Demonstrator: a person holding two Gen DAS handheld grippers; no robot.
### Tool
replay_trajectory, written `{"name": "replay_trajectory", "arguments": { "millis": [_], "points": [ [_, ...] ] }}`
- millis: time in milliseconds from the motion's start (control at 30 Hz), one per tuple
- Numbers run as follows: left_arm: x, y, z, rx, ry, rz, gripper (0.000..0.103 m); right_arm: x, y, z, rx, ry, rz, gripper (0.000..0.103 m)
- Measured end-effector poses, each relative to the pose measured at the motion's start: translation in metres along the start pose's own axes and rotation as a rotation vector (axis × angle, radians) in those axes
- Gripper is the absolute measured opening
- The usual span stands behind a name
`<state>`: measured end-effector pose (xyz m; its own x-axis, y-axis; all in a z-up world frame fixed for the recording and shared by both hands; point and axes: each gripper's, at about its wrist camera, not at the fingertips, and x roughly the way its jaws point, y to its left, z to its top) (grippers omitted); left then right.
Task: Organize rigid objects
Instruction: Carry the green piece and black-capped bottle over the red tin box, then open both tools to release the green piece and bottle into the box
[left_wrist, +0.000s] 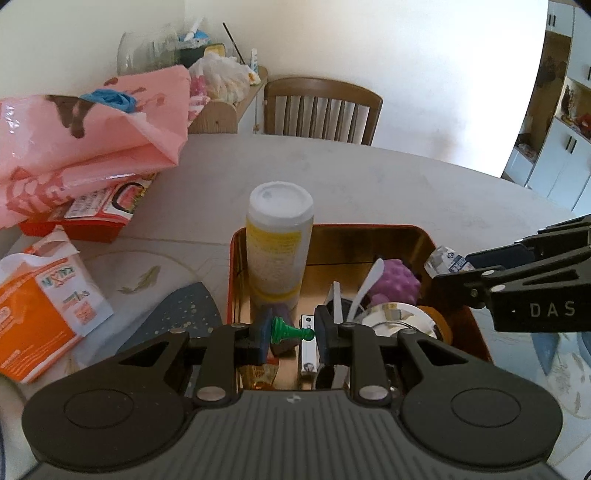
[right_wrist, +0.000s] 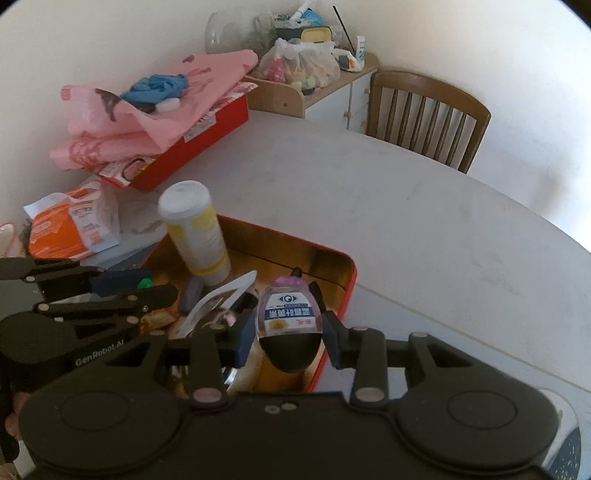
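Note:
My left gripper (left_wrist: 291, 332) is shut on a small green chess pawn (left_wrist: 291, 330), held sideways between its blue pads above the near left part of a red tin box (left_wrist: 424, 230) with a gold inside. My right gripper (right_wrist: 288, 332) is shut on a small clear bottle (right_wrist: 290, 314) with a blue-and-white label and a black cap, hanging over the box's (right_wrist: 347, 258) right side. A tall white bottle with a yellow label (left_wrist: 279, 240) stands in the box's far left corner. A purple bumpy ball (left_wrist: 393, 280) and white plastic spoons (left_wrist: 364, 291) lie inside too.
A pink plastic bag (left_wrist: 92, 147) lies on a red tray at the table's far left. An orange-and-white packet (left_wrist: 40, 302) sits at the near left. A wooden chair (left_wrist: 321, 110) stands behind the grey table (left_wrist: 369, 184). A low wooden cabinet (right_wrist: 314, 92) holds bags.

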<state>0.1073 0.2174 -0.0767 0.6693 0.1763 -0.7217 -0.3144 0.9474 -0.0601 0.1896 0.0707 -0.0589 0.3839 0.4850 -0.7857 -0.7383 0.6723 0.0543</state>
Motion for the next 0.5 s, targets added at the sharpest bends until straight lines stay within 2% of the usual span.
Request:
{"name": "replay_trajectory", "arguments": {
  "millis": [500],
  "points": [
    [0.037, -0.002, 0.000, 0.008, 0.067, -0.020, 0.024, 0.026, -0.001, 0.000, -0.003, 0.042, 0.007, 0.039]
  ]
}}
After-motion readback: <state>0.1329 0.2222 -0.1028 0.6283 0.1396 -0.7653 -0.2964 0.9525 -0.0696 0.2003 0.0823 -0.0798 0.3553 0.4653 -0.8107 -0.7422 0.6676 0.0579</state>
